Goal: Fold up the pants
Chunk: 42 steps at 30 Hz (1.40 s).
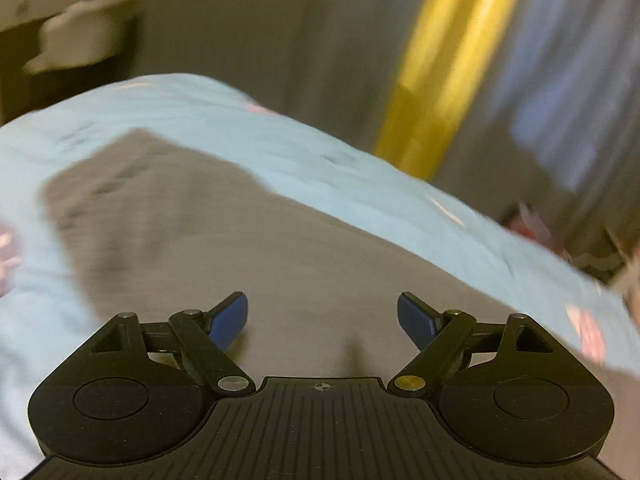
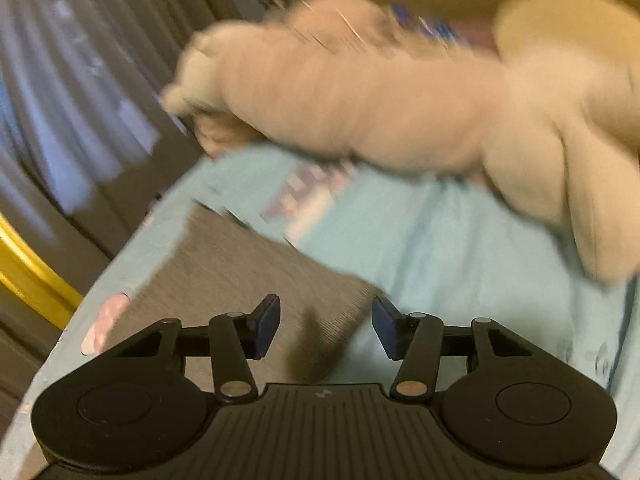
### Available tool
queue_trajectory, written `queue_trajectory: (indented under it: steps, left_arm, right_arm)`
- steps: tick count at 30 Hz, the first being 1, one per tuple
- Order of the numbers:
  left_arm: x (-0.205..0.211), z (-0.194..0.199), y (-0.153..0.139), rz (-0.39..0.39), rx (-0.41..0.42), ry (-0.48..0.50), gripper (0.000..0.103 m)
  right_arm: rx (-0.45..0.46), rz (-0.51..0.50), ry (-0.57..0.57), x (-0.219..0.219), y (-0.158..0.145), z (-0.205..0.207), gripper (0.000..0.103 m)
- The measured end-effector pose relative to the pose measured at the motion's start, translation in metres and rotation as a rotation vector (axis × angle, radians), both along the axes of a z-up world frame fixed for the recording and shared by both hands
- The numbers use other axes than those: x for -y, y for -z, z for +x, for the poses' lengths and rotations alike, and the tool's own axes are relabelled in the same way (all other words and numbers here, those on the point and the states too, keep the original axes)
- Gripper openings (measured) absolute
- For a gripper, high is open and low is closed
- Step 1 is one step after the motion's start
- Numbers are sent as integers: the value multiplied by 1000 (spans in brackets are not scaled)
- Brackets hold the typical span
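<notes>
Lying grey pants (image 1: 224, 240) on blue sheet (image 1: 340, 176), beige plush toy (image 2: 360, 92) beyond

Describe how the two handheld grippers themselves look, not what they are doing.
The left gripper and right gripper match: a matte black ribbed body, two round black discs, black linkage arms with silver pins, and blue pads on the fingertips. One left pivot pin looks brass-coloured. No cables or sleeves show.

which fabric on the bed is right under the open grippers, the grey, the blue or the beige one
The grey pants, lying flat on the light blue sheet. The beige blanket is bunched farther back.
</notes>
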<state>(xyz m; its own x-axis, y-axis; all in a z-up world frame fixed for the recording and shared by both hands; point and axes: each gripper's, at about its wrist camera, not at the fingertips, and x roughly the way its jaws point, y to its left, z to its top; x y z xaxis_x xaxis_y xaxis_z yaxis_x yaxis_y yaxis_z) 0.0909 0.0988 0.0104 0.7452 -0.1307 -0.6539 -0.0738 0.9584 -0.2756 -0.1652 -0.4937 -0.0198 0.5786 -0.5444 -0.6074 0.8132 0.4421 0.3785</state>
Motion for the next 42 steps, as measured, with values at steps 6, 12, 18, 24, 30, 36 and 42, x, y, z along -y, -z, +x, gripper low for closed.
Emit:
queue_trajectory:
  steps: [6,12,18,24,30,36,42]
  left_arm:
    - [104,36,21,210,31,198,83]
    - [155,65,62,377,17,305,84]
    - [167,104,78,481,58,219,98]
    - [152,104,52,355,-6,86,79]
    - [135,30,44,247,16,266,93]
    - [88,13,53,334,-119,-18,88]
    - [64,-37,45,146,-102,-44,94]
  right_arm:
    - [8,-118,-241,-26,-5,49,52]
    - [-131,-23,-378,-26,46,92,53]
    - [-130,-66,-417,-24,53,98,75]
    - [-100,-60,-424,-26,49,97,80]
    - [10,43,-433,-11,43,61,55]
    - [-115,-92,-189,22,28,17,38]
    - [-30,-4,-94,44,18,-26,68]
